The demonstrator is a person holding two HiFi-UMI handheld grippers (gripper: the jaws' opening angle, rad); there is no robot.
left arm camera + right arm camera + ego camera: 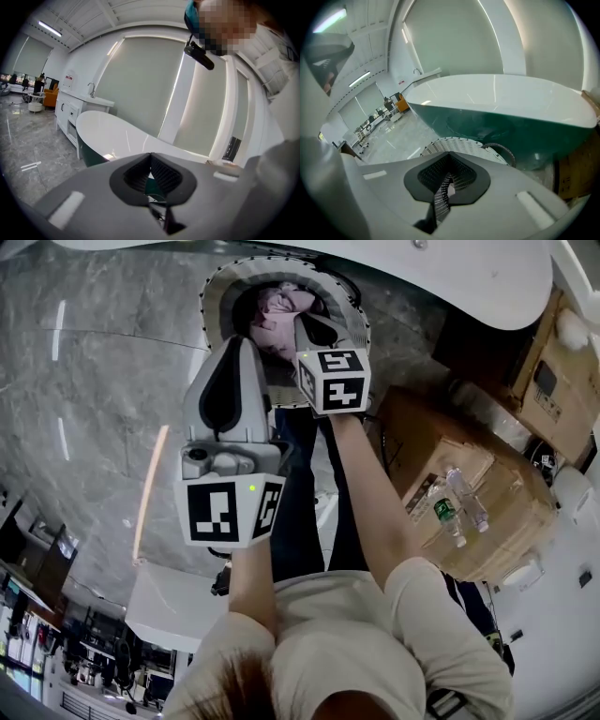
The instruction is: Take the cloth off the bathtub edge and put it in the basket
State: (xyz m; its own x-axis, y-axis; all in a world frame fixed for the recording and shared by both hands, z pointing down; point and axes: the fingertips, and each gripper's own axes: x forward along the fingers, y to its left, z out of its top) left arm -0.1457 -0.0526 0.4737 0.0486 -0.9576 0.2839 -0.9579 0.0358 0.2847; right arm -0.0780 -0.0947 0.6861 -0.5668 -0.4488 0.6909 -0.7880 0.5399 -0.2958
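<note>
Inventory of the moment, as we read it:

- **Cloth** (pixel 284 306): pinkish and crumpled. It lies inside the basket, below the rim, and nothing grips it.
- **Basket** (pixel 214 298): round, pale and woven. It stands on the grey marble floor (pixel 94 381), just beside the foot of the bathtub.
- **Bathtub** (pixel 501 93): white inside, dark green outside. We see no cloth on the stretch of edge that the right gripper view shows.
- **Left gripper** (pixel 150 159): its jaws are closed together with nothing between them. In the head view it sits above the floor on the near side of the basket.
- **Right gripper** (pixel 449 160): its jaws are also pressed together and empty. It points down toward the basket, and in the head view its tip overlaps the basket's opening.
- **Cardboard boxes** (pixel 469 493): stacked to the right of the basket. The water bottles (pixel 459 502) lie on top, and neither plays a part in the task.

Progress, by our judgement: the cloth is off the bathtub edge and delivered into the basket, and both grippers are free of it. We count the task as done. All that is left is to draw the grippers clear, unless the cloth needs tucking deeper, which we cannot judge from here.
</note>
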